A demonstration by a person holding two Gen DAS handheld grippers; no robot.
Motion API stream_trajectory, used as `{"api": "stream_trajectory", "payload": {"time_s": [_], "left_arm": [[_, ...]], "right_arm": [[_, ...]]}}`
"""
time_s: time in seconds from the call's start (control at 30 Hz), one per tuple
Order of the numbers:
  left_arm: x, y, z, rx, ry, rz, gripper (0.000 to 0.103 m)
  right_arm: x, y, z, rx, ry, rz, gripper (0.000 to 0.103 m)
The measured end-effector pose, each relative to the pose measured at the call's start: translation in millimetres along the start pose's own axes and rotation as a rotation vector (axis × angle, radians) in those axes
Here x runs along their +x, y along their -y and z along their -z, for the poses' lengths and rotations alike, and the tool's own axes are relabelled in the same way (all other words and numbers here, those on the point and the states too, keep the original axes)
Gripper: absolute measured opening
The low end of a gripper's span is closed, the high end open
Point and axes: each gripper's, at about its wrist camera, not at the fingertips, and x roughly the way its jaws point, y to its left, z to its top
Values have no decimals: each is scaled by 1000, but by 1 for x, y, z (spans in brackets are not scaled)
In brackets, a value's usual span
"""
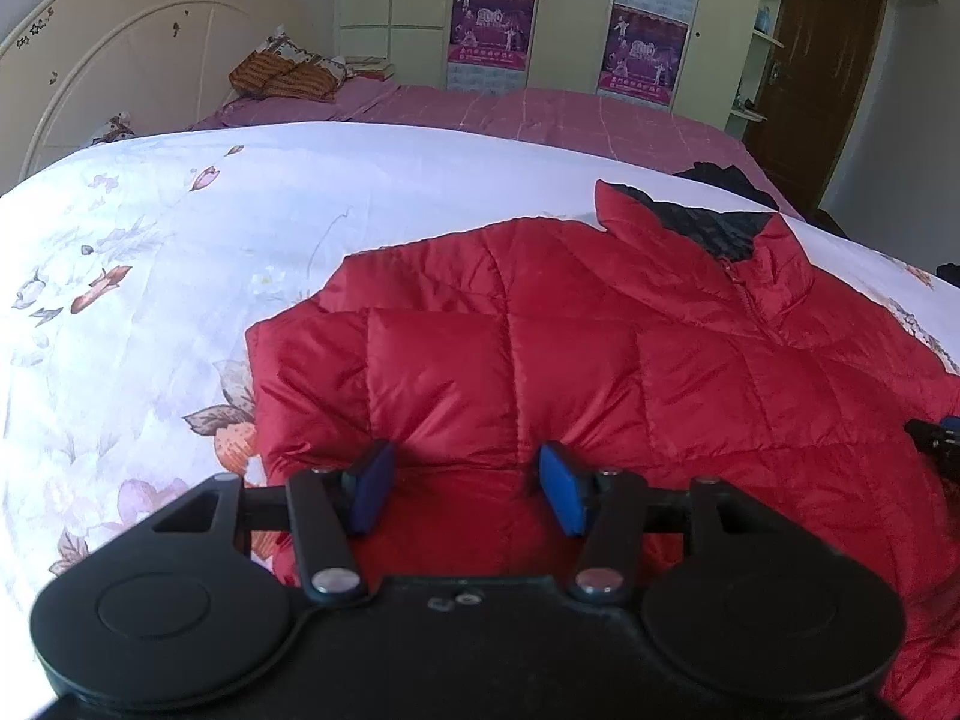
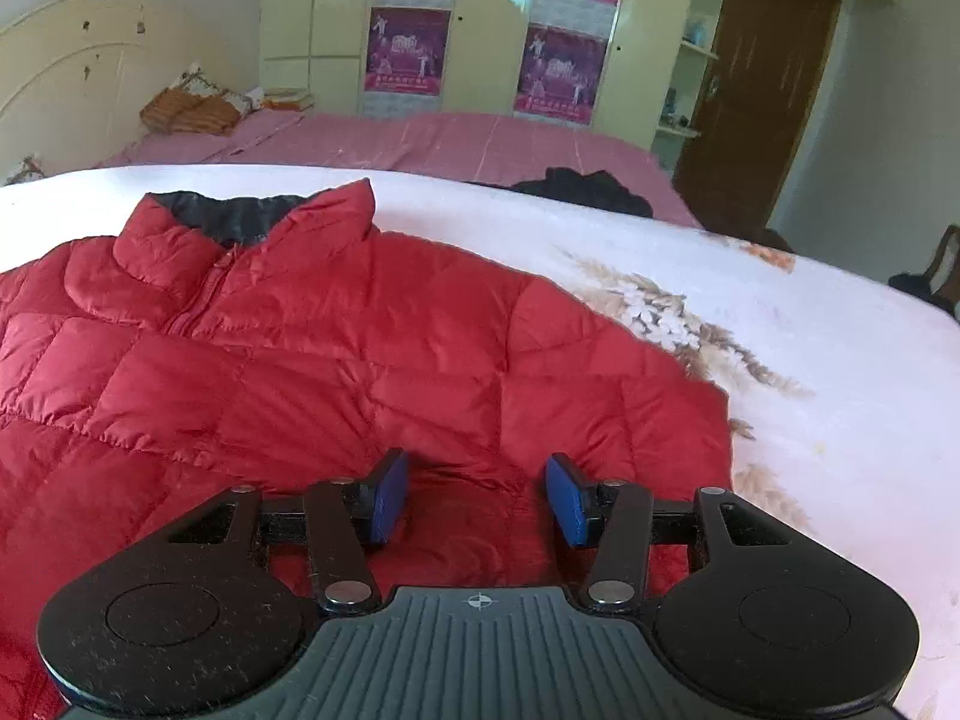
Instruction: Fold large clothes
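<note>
A red quilted puffer jacket (image 1: 600, 348) lies flat, zipped, on a white floral bedspread (image 1: 150, 240), with its collar and dark lining at the far end. My left gripper (image 1: 465, 468) sits on the jacket's near left part. Its blue pads press into a bulge of red fabric that puckers around them. In the right wrist view the jacket (image 2: 270, 360) fills the left half. My right gripper (image 2: 477, 474) is on its near right part, close to the side edge, with a puffed fold pinched between the pads. The right gripper's tip (image 1: 936, 435) shows at the left view's right edge.
Beyond the bedspread (image 2: 780, 360) lies a pink sheet (image 2: 450, 138) with a dark garment (image 2: 582, 189) on it. Pillows and a folded orange cloth (image 1: 282, 75) rest by the cream headboard (image 1: 120, 60). A wardrobe with posters (image 2: 408, 48) and a brown door (image 2: 768, 90) stand behind.
</note>
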Motion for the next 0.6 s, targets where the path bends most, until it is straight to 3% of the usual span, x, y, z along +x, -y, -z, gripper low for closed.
{"api": "stream_trajectory", "payload": {"time_s": [0.1, 0.3, 0.6], "left_arm": [[-2, 0, 0, -1, -1, -6, 53], [-19, 1, 0, -20, 18, -18, 51], [-55, 11, 7, 16, 61, 28, 51]], "right_arm": [[-4, 2, -5, 3, -9, -8, 50], [-36, 2, -7, 15, 64, -31, 50], [-65, -10, 5, -3, 90, -82, 50]]}}
